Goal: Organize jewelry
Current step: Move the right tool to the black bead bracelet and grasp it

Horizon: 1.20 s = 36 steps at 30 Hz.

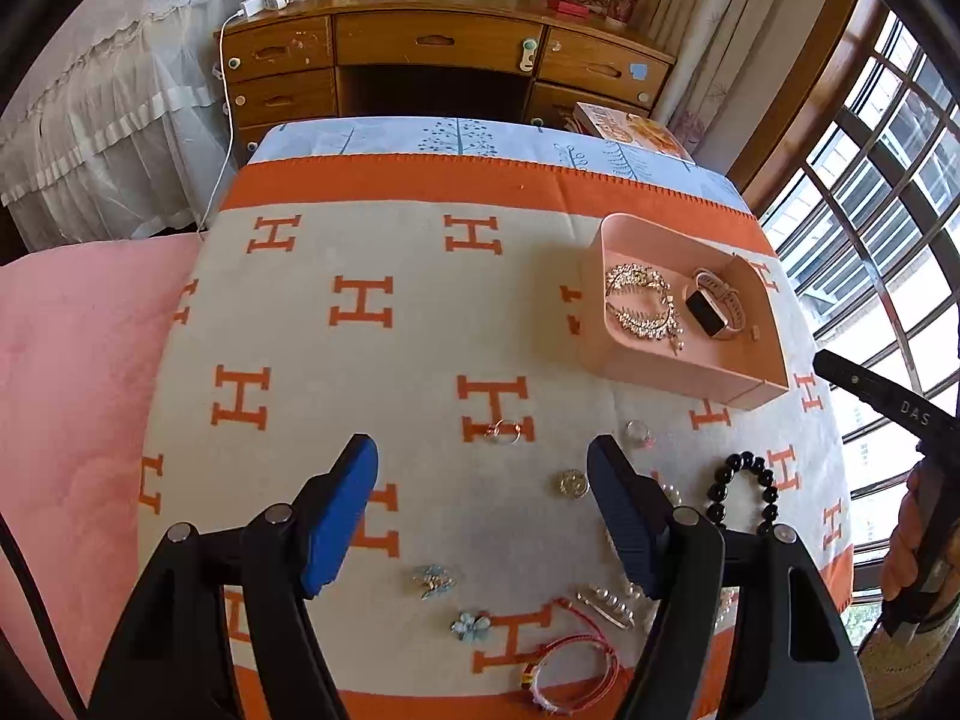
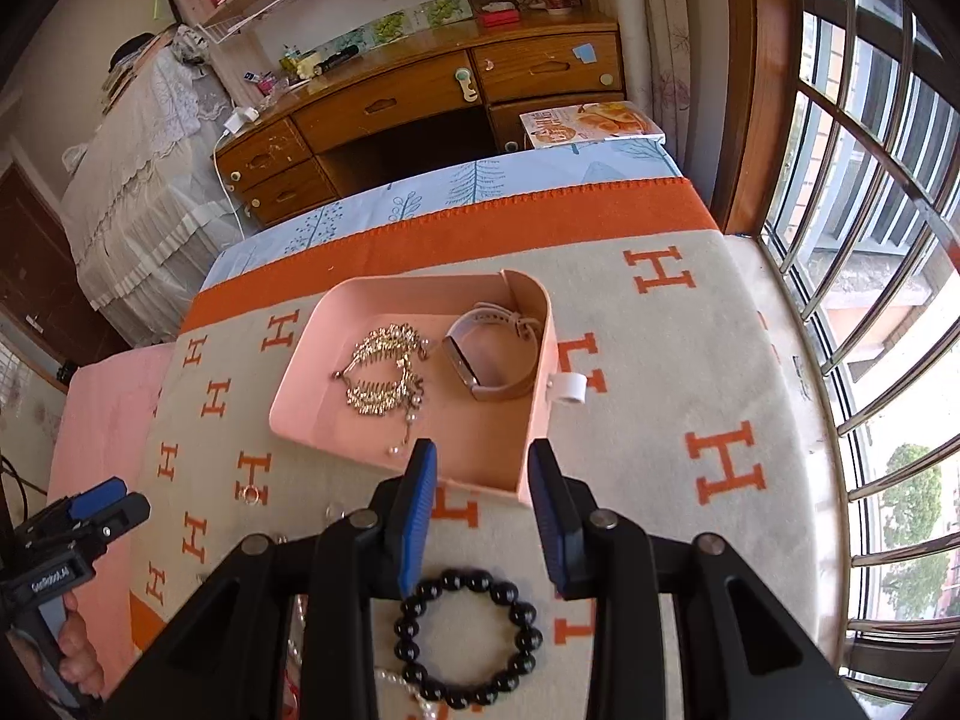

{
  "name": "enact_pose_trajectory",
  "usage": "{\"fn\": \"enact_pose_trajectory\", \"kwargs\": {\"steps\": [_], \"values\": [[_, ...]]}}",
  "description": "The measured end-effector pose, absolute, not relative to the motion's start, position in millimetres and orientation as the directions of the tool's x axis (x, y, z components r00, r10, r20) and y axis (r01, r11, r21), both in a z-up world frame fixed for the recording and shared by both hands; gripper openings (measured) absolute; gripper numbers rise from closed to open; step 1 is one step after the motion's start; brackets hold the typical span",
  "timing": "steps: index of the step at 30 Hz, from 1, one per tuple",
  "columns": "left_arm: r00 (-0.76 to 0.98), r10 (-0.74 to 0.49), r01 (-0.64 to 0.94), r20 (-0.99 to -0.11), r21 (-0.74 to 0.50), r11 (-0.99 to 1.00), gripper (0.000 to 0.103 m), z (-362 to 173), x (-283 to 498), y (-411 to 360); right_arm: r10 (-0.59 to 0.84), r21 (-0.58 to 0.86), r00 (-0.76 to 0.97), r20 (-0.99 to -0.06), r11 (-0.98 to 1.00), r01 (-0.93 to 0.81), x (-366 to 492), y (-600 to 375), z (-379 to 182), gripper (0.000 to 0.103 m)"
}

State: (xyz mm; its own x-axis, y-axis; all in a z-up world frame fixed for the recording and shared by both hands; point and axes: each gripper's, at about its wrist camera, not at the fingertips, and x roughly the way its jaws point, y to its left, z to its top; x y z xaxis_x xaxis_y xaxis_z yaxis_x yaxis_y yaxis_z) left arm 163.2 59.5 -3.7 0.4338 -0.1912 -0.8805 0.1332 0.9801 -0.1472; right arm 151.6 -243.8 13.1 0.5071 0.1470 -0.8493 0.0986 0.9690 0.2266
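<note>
My left gripper (image 1: 480,450) is open with nothing between its blue pads, above the H-patterned blanket (image 1: 360,396). Just past its tips lie a thin ring (image 1: 503,431), a round brooch (image 1: 570,483) and a second ring (image 1: 639,433). Nearer me are two blue flower clips (image 1: 433,581), a pearl hair clip (image 1: 606,603), a red string bracelet (image 1: 576,666) and a black bead bracelet (image 1: 744,492). The pink tray (image 1: 684,372) holds a gold rhinestone necklace (image 1: 642,306) and a watch (image 1: 714,306). My right gripper (image 2: 482,450) is open and empty over the tray's (image 2: 300,414) near corner, the black bead bracelet (image 2: 468,636) under it.
A pink cushion (image 1: 78,372) borders the blanket on the left. Barred windows (image 2: 870,240) run along the right edge. A wooden desk (image 1: 432,54) stands beyond the far edge, with a book (image 2: 594,123) at the far right corner and a lace-covered bed (image 1: 102,120) at left.
</note>
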Motion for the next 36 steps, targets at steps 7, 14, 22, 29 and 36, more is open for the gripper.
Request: {"fn": "enact_pose_trajectory", "kwargs": {"steps": [7, 14, 22, 29, 36], "values": [[0.418, -0.164, 0.153, -0.893, -0.109, 0.982, 0.071, -7, 133, 73, 0.140, 0.187, 0.471, -0.871, 0.981, 0.055, 114, -241, 24, 0.032], [0.380, -0.167, 0.178, -0.910, -0.105, 0.978, 0.071, -22, 106, 78, 0.114, 0.148, 0.427, -0.897, 0.988, 0.047, 93, -235, 14, 0.032], [0.339, -0.173, 0.210, -0.925, -0.105, 0.972, 0.071, -37, 83, 72, 0.101, 0.136, 0.383, -0.918, 0.989, 0.064, 73, -230, 4, 0.032], [0.338, -0.183, 0.256, -0.923, -0.098, 0.962, 0.071, -36, 69, 56, 0.102, 0.140, 0.342, -0.934, 0.986, 0.087, 63, -228, -8, 0.032], [0.323, -0.210, 0.327, -0.923, -0.099, 0.940, 0.071, -33, 66, 22, 0.117, 0.159, 0.272, -0.955, 0.978, 0.137, 78, -232, -36, 0.032]]}}
